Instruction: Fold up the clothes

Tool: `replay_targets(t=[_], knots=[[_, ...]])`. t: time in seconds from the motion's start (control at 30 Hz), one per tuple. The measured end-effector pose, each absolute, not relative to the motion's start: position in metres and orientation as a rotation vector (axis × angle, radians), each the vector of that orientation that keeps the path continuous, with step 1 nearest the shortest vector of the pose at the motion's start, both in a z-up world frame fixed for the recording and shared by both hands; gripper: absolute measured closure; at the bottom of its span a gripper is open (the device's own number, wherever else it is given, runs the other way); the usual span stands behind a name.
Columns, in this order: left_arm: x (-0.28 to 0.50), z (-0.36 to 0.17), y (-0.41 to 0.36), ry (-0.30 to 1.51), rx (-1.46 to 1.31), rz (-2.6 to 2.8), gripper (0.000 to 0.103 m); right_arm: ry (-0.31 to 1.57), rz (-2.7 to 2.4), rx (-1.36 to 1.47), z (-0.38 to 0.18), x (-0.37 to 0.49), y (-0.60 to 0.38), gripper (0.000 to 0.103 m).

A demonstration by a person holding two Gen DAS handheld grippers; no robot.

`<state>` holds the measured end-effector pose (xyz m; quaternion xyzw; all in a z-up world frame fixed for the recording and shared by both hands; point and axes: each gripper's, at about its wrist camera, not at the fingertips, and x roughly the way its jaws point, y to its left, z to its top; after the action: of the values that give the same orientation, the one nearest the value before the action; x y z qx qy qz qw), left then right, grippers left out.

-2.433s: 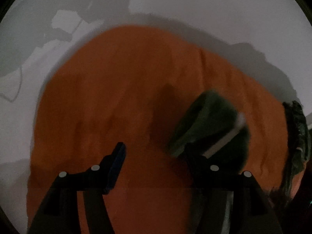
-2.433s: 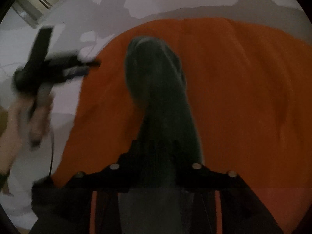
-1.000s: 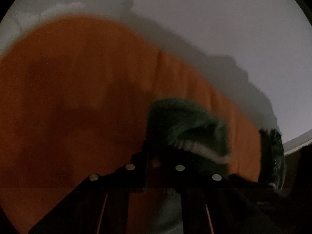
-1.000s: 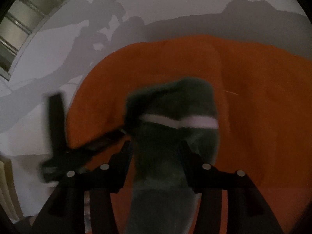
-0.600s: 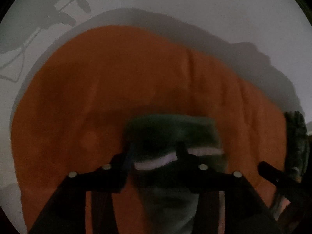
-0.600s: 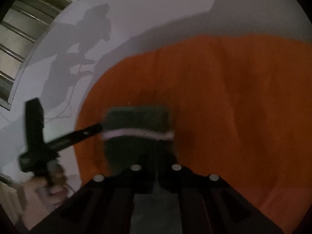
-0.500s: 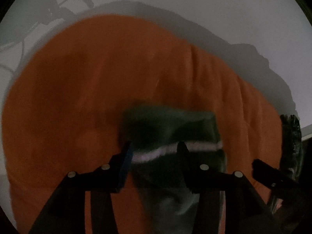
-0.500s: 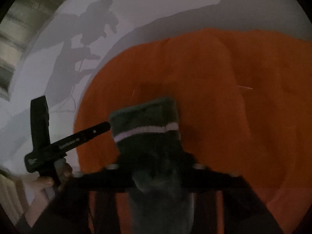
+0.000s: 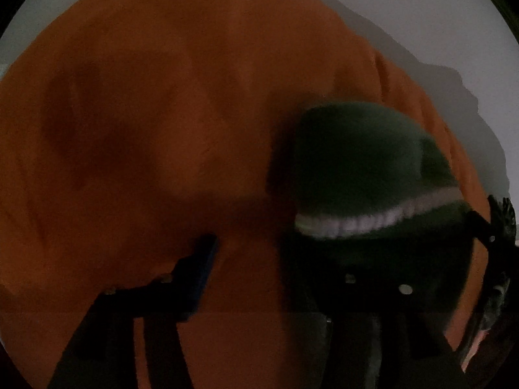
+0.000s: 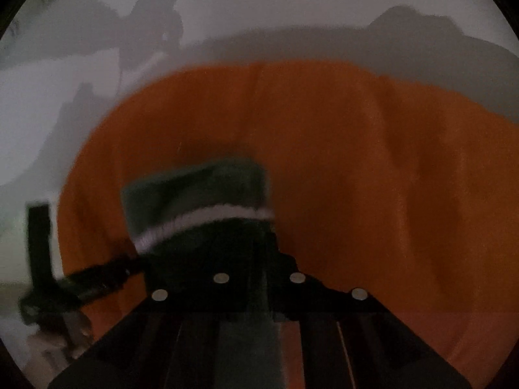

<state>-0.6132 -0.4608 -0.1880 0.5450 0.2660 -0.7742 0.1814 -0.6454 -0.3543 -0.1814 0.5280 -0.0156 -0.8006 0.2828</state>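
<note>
A dark green sock (image 9: 356, 162) with a white stripe hangs over a spread orange cloth (image 9: 162, 97). My left gripper (image 9: 279, 253) is opening. Its blue-padded left finger stands free, and the sock drapes over and hides the right finger. In the right wrist view the same sock (image 10: 194, 194) runs between the fingers of my right gripper (image 10: 259, 259). Those jaws are closing and pinch the sock just below its stripe. The orange cloth (image 10: 356, 162) lies flat beneath it.
A white surface (image 10: 259, 16) surrounds the cloth and carries shadows of the tools. The left tool's black frame (image 10: 97, 275) shows blurred at lower left. Another dark green knit piece (image 9: 502, 214) lies at the cloth's right edge.
The left jaws have spread apart off the sock, and the right jaws have closed on it. Both grippers have sunk toward the orange cloth. The sock now sits to the right in the left view.
</note>
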Motion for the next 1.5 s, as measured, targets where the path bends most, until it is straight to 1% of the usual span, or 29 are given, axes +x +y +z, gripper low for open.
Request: replay_targets(t=[0.03, 0.07, 0.13, 0.17, 0.2, 0.3, 0.33, 0.37, 0.43, 0.53, 0.57, 0.6, 0.63, 0.7, 0.8, 0.9, 0.93, 1.0, 1.03, 1.07, 1.1, 1.13, 1.17, 1.23, 1.27, 1.3, 1.37, 1.47, 1.5], knots=[[-0.619, -0.187, -0.457, 0.738, 1.538, -2.185, 0.04, -0.049, -2.15, 1.416, -0.179, -0.65, -0.347, 0.097], [-0.625, -0.187, -0.454, 0.724, 1.537, -2.183, 0.04, -0.031, -2.158, 1.401, -0.177, -0.654, -0.343, 0.103], [-0.64, -0.187, -0.445, 0.7, 1.542, -2.207, 0.043, -0.012, -2.148, 1.384, -0.173, -0.659, -0.338, 0.103], [-0.646, -0.186, -0.439, 0.682, 1.54, -2.234, 0.071, -0.013, -2.13, 1.382, -0.173, -0.66, -0.337, 0.103], [-0.652, -0.185, -0.434, 0.662, 1.538, -2.262, 0.096, -0.014, -2.112, 1.379, -0.172, -0.662, -0.337, 0.103], [-0.658, -0.165, -0.43, 0.712, 1.431, -2.314, 0.095, -0.025, -2.038, 1.4, -0.175, -0.659, -0.33, 0.103], [-0.657, -0.159, -0.431, 0.723, 1.398, -2.326, 0.095, 0.004, -2.02, 1.423, -0.18, -0.655, -0.33, 0.092], [-0.656, -0.153, -0.434, 0.745, 1.369, -2.335, 0.095, 0.034, -2.003, 1.446, -0.186, -0.652, -0.33, 0.073], [-0.657, -0.146, -0.439, 0.787, 1.348, -2.34, 0.095, 0.075, -1.982, 1.482, -0.199, -0.646, -0.331, 0.053], [-0.672, -0.152, -0.458, 0.718, 1.444, -2.351, 0.095, 0.048, -1.942, 1.523, -0.219, -0.647, -0.335, 0.052], [-0.674, -0.156, -0.458, 0.681, 1.473, -2.36, 0.095, 0.065, -1.95, 1.533, -0.223, -0.648, -0.335, 0.054], [-0.677, -0.16, -0.457, 0.642, 1.501, -2.369, 0.095, 0.091, -1.966, 1.554, -0.231, -0.651, -0.336, 0.063], [-0.677, -0.162, -0.456, 0.641, 1.51, -2.377, 0.095, 0.071, -1.993, 1.527, -0.228, -0.653, -0.332, 0.098], [-0.676, -0.16, -0.458, 0.687, 1.488, -2.431, 0.095, 0.027, -2.047, 1.467, -0.222, -0.656, -0.324, 0.097], [-0.675, -0.153, -0.458, 0.697, 1.417, -2.517, 0.095, -0.058, -2.105, 1.286, -0.196, -0.658, -0.308, 0.097], [-0.682, -0.165, -0.461, 0.705, 1.445, -2.509, 0.095, 0.006, -2.068, 1.384, -0.217, -0.67, -0.316, 0.096], [-0.66, -0.165, -0.468, 0.691, 1.464, -2.492, 0.094, 0.002, -2.054, 1.418, -0.227, -0.674, -0.314, 0.095], [-0.644, -0.168, -0.459, 0.684, 1.505, -2.412, 0.093, -0.007, -2.024, 1.486, -0.246, -0.681, -0.311, 0.085], [-0.641, -0.165, -0.457, 0.693, 1.497, -2.411, 0.089, -0.038, -1.982, 1.545, -0.257, -0.686, -0.307, 0.073], [-0.638, -0.163, -0.454, 0.702, 1.488, -2.414, 0.08, -0.056, -1.98, 1.545, -0.256, -0.687, -0.3, 0.071], [-0.633, -0.155, -0.451, 0.663, 1.468, -2.413, 0.073, -0.075, -1.979, 1.543, -0.255, -0.687, -0.293, 0.069], [-0.627, -0.146, -0.448, 0.62, 1.447, -2.411, 0.057, -0.093, -1.978, 1.541, -0.254, -0.687, -0.286, 0.062], [-0.621, -0.137, -0.445, 0.577, 1.425, -2.408, 0.049, -0.112, -1.977, 1.54, -0.253, -0.687, -0.279, 0.057], [-0.606, -0.115, -0.435, 0.548, 1.387, -2.418, 0.048, -0.132, -2.014, 1.491, -0.237, -0.676, -0.26, 0.055], [-0.602, -0.109, -0.43, 0.543, 1.378, -2.42, 0.048, -0.142, -2.033, 1.466, -0.229, -0.67, -0.251, 0.051], [-0.598, -0.102, -0.424, 0.538, 1.369, -2.421, 0.048, -0.152, -2.051, 1.441, -0.221, -0.665, -0.241, 0.05], [-0.562, -0.1, -0.433, 0.574, 1.353, -2.417, 0.048, -0.172, -2.087, 1.39, -0.205, -0.653, -0.222, 0.05], [-0.543, -0.091, -0.402, 0.575, 1.361, -2.402, 0.048, -0.253, -2.153, 1.391, -0.196, -0.631, -0.195, 0.05], [-0.525, -0.089, -0.389, 0.595, 1.372, -2.409, 0.048, -0.265, -2.178, 1.392, -0.194, -0.62, -0.182, 0.05]])
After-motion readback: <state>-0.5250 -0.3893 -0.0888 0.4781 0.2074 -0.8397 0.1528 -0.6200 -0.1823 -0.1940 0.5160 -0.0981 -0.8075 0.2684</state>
